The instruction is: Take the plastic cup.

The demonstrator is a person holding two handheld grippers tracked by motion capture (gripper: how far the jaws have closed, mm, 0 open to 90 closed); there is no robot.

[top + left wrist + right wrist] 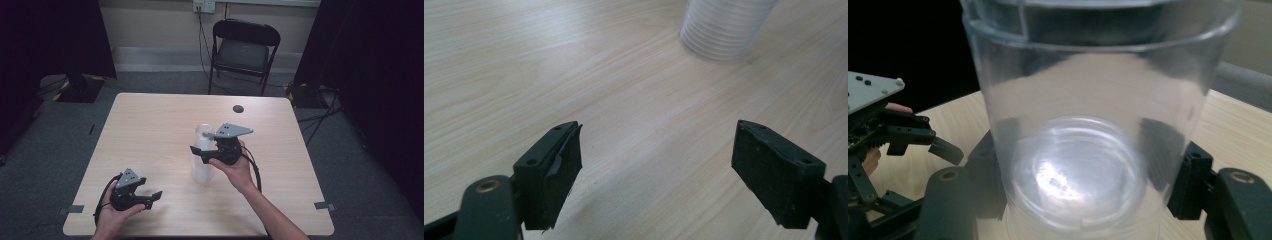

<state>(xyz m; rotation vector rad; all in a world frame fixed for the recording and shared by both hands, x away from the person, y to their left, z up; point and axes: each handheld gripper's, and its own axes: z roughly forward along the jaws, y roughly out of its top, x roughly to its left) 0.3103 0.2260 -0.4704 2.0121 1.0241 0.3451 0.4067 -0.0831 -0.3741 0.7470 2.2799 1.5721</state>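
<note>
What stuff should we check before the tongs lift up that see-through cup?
1. Right tongs have a jaw on each side of the clear cup: ok.
2. Jaws squeezing the cup firmly: cannot tell.
3. Cup standing upright on the table: ok.
4. Cup empty, so nothing can spill: cannot tell.
5. Left tongs open, holding nothing, away from the cup: ok.
6. Bare table around the cup: ok.
</note>
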